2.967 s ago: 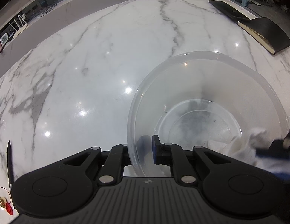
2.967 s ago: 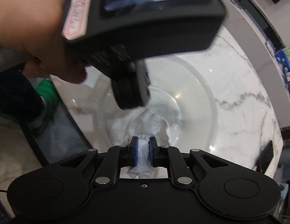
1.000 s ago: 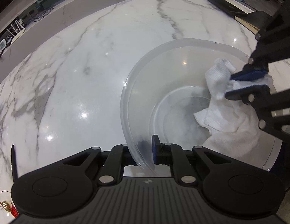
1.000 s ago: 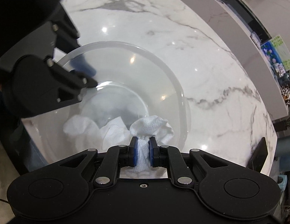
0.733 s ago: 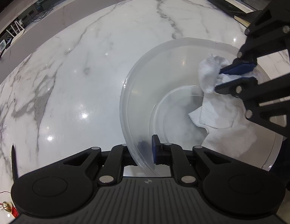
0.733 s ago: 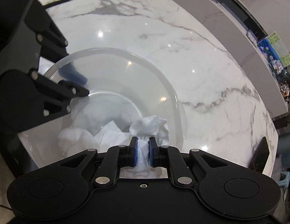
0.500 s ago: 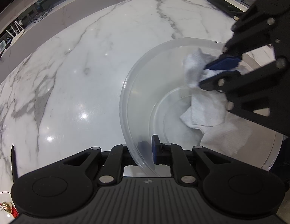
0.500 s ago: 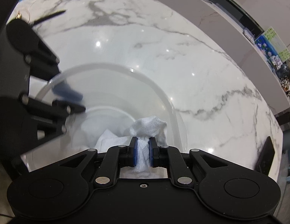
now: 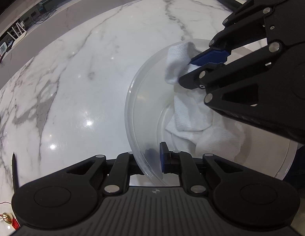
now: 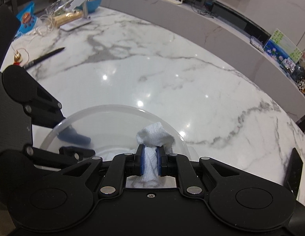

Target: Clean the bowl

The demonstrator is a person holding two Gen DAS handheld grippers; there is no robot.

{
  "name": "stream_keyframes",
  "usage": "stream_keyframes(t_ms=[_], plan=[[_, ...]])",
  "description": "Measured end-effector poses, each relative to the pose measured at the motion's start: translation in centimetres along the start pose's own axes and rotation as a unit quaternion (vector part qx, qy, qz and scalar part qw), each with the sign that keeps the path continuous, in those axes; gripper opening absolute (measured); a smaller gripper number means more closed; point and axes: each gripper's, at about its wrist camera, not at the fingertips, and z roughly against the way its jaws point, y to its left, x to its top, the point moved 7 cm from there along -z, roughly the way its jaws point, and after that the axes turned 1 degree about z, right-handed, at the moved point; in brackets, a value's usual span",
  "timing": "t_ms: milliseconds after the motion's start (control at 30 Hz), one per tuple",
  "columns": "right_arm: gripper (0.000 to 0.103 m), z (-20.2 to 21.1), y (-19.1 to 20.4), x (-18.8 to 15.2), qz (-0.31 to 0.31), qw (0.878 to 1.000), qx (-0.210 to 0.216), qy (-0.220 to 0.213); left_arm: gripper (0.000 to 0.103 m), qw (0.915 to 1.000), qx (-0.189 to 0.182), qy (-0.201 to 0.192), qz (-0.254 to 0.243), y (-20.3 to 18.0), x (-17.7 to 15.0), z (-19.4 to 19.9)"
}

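Observation:
A clear plastic bowl (image 9: 144, 102) stands on the white marble table (image 9: 77, 82). My left gripper (image 9: 153, 160) is shut on the bowl's near rim, one blue pad inside the wall and one outside. A white cloth (image 9: 189, 114) lies bunched inside the bowl. My right gripper (image 9: 193, 66) reaches in from the right, shut on the cloth's upper fold, pressing it against the far inner wall. In the right wrist view the right gripper (image 10: 150, 164) pinches the cloth (image 10: 155, 133) between blue pads at the bowl's rim (image 10: 113, 107), and the left gripper (image 10: 73, 141) shows on the left.
A black pen (image 10: 44, 57) and a small gold charm (image 10: 17, 56) lie at the table's left. A phone stand (image 10: 77, 9), a blue bowl (image 10: 94, 0) and snack packets sit at the far left corner. A dark book edge (image 9: 229, 0) lies far right.
My right gripper has dragged the cloth along the bowl's inner wall from the right side toward the far-left rim, rolling as it went. The left gripper and bowl have stayed still.

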Motion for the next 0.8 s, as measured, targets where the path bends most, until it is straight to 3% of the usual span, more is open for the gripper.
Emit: stream_keyframes(t_ms=[600,800], plan=[[0.01,0.0,0.4,-1.5,0.026,0.999,-0.017,0.021,0.011,0.9996,0.02,-0.016,0.012,-0.5,0.0,0.2],[0.01,0.4,0.7,-2.3,0.028,0.999,-0.009,0.028,0.011,0.9988,0.021,-0.023,0.037,-0.4,0.0,0.4]])
